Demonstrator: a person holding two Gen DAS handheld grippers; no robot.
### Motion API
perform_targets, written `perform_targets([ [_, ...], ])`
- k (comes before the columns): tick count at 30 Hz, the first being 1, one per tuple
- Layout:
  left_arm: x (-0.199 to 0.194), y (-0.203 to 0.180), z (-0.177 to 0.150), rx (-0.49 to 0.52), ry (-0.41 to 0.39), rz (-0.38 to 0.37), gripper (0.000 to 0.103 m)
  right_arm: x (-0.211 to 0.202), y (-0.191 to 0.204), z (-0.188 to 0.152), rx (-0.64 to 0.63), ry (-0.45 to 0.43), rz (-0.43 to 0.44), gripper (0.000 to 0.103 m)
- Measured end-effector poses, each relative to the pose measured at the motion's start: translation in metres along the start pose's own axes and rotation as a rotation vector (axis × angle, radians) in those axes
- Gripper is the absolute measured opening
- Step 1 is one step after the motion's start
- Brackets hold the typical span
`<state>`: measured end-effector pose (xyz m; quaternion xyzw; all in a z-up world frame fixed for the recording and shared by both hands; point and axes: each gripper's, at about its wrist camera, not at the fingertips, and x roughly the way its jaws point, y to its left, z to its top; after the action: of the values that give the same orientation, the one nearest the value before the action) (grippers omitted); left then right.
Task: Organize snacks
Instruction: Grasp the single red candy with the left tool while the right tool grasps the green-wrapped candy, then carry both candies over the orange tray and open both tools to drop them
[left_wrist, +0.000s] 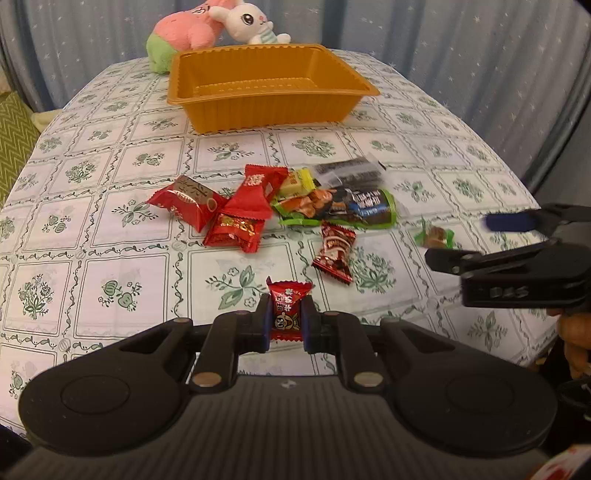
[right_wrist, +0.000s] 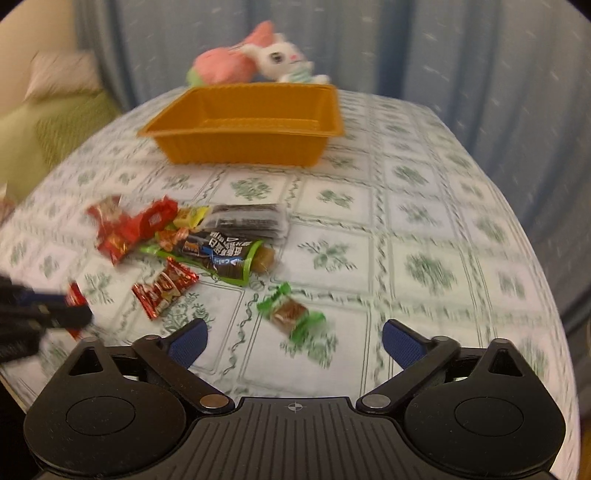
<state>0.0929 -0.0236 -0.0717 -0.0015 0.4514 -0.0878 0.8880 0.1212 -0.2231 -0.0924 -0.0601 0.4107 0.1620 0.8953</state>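
Waiting empty at the far end of the table, the orange tray (left_wrist: 266, 96) is the goal; left gripper (left_wrist: 286, 319) clenches a red candy (left_wrist: 288, 295), ready to carry over, while right gripper (right_wrist: 293, 341), unclenched, aims at the green-wrapped candy (right_wrist: 290, 314)

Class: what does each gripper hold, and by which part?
The left gripper pinches a small red candy across its wrapped middle. The right gripper is open and holds nothing.

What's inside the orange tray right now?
Nothing shows inside the orange tray: only its bare ribbed floor. The strip of floor behind its near wall is hidden in both views.
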Motion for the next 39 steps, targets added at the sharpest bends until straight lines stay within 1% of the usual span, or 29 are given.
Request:
perform_targets([
  [1, 0.000, 0.001, 0.001, -0.004, 0.000, -0.002, 0.014, 0.006, 0.000, 0.001, -0.028, 0.015, 0.004, 0.074],
  [5, 0.002, 0.003, 0.003, -0.014, -0.002, -0.010, 0.014, 0.020, -0.004, 0.001, -0.094, 0.027, 0.025, 0.068],
  [9, 0.006, 0.001, 0.003, -0.014, 0.006, -0.019, 0.014, 0.024, -0.005, -0.002, -0.131, 0.000, 0.062, 0.061],
  [11, 0.007, 0.000, 0.002, -0.012, 0.010, -0.024, 0.014, 0.024, -0.005, -0.001, -0.133, -0.004, 0.075, 0.052],
  [12, 0.007, -0.001, 0.002, -0.012, 0.012, -0.025, 0.014, 0.024, -0.003, -0.001, -0.134, -0.005, 0.079, 0.044],
  [13, 0.008, -0.001, 0.002, -0.011, 0.013, -0.025, 0.014, 0.023, -0.002, -0.001, -0.135, -0.005, 0.085, 0.032],
  [15, 0.007, -0.001, 0.002, -0.011, 0.012, -0.023, 0.014, 0.021, 0.002, -0.002, -0.134, -0.003, 0.072, 0.027],
  [20, 0.003, 0.002, 0.006, -0.014, 0.001, -0.017, 0.014, 0.015, 0.001, 0.000, -0.079, -0.010, 0.064, 0.026],
  [23, 0.001, 0.004, 0.013, -0.016, -0.012, -0.018, 0.014, 0.008, 0.002, 0.008, -0.067, -0.047, 0.056, 0.026],
  [27, 0.000, 0.007, 0.032, -0.016, -0.041, -0.017, 0.014, 0.000, -0.001, 0.027, -0.034, -0.097, 0.050, 0.026],
  [31, 0.004, 0.015, 0.061, -0.025, -0.074, -0.023, 0.014, -0.001, -0.005, 0.056, -0.013, -0.160, 0.033, 0.026],
  [34, 0.008, 0.020, 0.088, -0.015, -0.109, -0.012, 0.014, 0.001, -0.013, 0.083, 0.007, -0.219, 0.029, 0.026],
  [39, 0.021, 0.031, 0.140, 0.016, -0.164, -0.001, 0.014, 0.019, -0.031, 0.129, 0.081, -0.280, 0.041, 0.026],
])
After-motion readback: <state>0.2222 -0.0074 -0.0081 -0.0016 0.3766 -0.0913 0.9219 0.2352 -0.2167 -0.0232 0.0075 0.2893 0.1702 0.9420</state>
